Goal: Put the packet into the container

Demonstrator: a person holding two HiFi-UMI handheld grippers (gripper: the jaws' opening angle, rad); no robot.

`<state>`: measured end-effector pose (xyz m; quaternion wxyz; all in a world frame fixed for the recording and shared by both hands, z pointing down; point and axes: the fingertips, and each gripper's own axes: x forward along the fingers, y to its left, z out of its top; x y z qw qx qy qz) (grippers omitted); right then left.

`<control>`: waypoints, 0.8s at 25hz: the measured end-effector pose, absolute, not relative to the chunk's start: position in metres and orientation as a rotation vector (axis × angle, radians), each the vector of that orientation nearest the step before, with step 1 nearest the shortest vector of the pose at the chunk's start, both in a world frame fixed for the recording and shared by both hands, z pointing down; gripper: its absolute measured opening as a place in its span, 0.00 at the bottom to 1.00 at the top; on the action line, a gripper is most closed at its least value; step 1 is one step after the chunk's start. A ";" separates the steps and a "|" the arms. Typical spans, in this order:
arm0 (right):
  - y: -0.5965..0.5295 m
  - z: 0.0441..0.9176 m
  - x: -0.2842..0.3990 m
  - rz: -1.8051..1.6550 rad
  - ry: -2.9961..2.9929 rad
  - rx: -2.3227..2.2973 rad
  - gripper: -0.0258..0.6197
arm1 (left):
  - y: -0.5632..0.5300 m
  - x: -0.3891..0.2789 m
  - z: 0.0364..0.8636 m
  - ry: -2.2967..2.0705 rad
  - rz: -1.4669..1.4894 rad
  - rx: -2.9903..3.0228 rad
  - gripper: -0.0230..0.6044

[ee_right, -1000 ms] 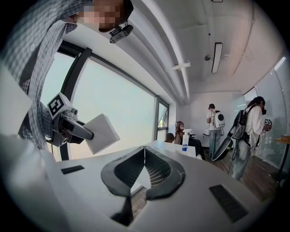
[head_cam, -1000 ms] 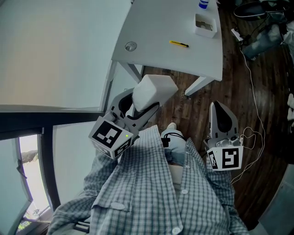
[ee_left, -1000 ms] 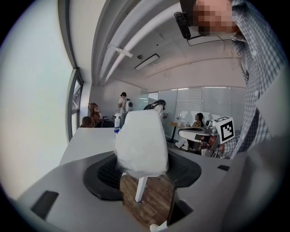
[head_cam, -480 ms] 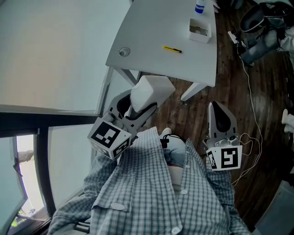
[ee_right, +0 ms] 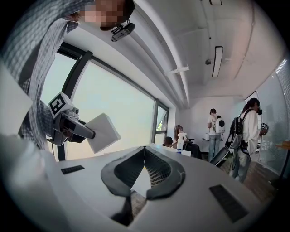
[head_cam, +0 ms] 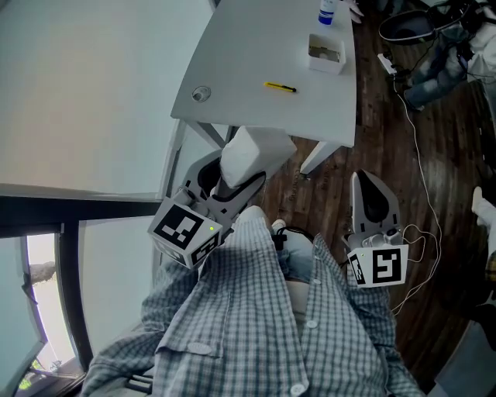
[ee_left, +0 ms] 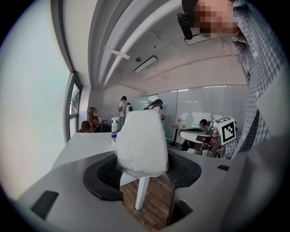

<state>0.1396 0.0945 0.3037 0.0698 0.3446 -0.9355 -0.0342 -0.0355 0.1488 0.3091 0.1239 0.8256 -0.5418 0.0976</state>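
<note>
My left gripper (head_cam: 236,182) is shut on a white puffy packet (head_cam: 260,151), which it holds up in front of the person's checked shirt. In the left gripper view the packet (ee_left: 140,145) fills the gap between the jaws. A small white open container (head_cam: 324,54) stands on the far side of the white table (head_cam: 248,54), well beyond both grippers. My right gripper (head_cam: 366,182) hangs at the right over the wooden floor, its jaws shut with nothing in them. The right gripper view shows its tips (ee_right: 144,154) touching, with the left gripper and packet (ee_right: 103,131) off to the left.
A yellow pen (head_cam: 280,87), a round metal grommet (head_cam: 201,94) and a spray bottle (head_cam: 329,11) are also on the table. Cables and bags (head_cam: 434,54) lie on the dark floor at the right. A window wall runs along the left. People stand in the background.
The table has slid down and left in the head view and looks nearer. Both grippers keep their places, with the packet still held.
</note>
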 end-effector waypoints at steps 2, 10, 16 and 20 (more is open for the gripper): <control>0.093 0.305 0.142 -0.100 -2.804 1.046 0.06 | 0.146 -0.035 0.311 -1.572 0.281 2.405 0.47; 0.088 0.310 0.135 -0.122 -2.778 1.029 0.06 | 0.138 -0.039 0.317 -1.548 0.243 2.403 0.47; 0.079 0.299 0.117 -0.219 -2.755 1.007 0.06 | 0.115 -0.042 0.319 -1.510 0.230 2.417 0.47; 0.063 0.299 0.113 -0.217 -2.739 1.025 0.06 | 0.095 -0.043 0.320 -1.485 0.227 2.426 0.47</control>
